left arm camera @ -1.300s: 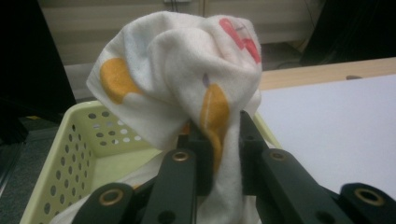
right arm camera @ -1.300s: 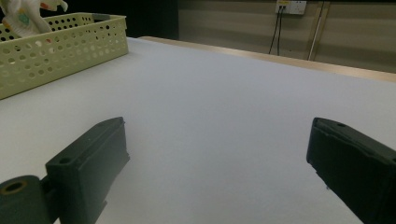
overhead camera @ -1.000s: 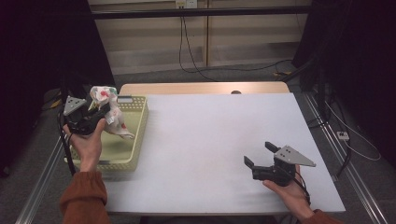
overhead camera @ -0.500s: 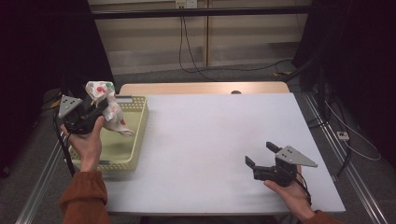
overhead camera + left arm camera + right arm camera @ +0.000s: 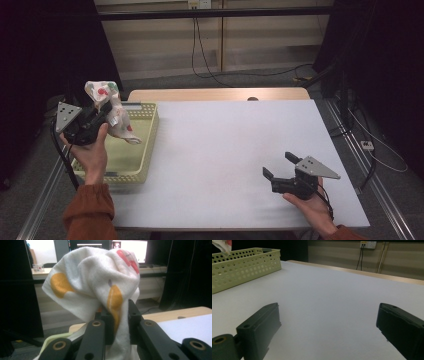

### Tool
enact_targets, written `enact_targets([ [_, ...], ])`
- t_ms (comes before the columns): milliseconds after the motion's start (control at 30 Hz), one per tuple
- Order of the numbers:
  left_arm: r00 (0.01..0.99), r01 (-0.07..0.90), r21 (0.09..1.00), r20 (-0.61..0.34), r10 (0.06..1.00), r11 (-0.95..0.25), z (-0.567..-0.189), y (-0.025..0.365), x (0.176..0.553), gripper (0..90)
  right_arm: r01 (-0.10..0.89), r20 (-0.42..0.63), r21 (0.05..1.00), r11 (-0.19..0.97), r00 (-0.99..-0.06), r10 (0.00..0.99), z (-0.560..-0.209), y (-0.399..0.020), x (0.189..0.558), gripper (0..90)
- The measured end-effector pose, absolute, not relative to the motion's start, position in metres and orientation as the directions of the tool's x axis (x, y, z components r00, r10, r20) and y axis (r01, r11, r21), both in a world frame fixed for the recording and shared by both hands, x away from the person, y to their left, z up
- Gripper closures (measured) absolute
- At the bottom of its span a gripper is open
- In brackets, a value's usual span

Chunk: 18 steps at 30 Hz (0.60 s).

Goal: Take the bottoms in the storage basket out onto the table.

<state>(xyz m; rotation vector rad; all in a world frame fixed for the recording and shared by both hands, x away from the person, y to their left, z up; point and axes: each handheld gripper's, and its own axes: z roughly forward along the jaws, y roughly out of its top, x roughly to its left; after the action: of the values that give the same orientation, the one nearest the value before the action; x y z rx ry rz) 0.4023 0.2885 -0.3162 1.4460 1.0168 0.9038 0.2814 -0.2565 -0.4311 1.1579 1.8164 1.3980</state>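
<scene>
The left gripper (image 5: pixel 95 121) is holding a white cloth (image 5: pixel 111 107) with coloured spots above the pale green perforated basket (image 5: pixel 145 145) at the left end of the white table (image 5: pixel 225 150). Its jaws are clamped on a bunched fold of the fabric, so the upper part is standing in a crumpled peak while a tail is drooping toward the basket. In my judgement the cloth is being carried clear of the basket wall, which would explain the raised, tilted hand.

The right gripper (image 5: pixel 281 172) is resting low near the front right of the table, well apart from the basket, jaws spread wide with nothing between them; it appears to be idling, waiting for work.

The left gripper view is showing what the high view cannot: the cloth (image 5: pixel 100 285) is pinched squarely between the two pads, with an orange patch running down into the bite. The right gripper view is confirming bare table (image 5: pixel 332 295) between its parted jaws, and is showing the basket (image 5: pixel 242 265) side-on, with a corner of the cloth (image 5: pixel 223 245) hanging above the rim.
</scene>
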Motion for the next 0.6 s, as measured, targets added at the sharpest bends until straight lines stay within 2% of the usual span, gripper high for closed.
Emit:
enact_targets([
  [600,0.370,0.043,0.999,-0.033,0.928,0.018,-0.297,0.284,0.387,81.3,0.286,0.066,0.955,0.083,-0.475,0.878,-0.431,-0.256,0.281,4.9],
])
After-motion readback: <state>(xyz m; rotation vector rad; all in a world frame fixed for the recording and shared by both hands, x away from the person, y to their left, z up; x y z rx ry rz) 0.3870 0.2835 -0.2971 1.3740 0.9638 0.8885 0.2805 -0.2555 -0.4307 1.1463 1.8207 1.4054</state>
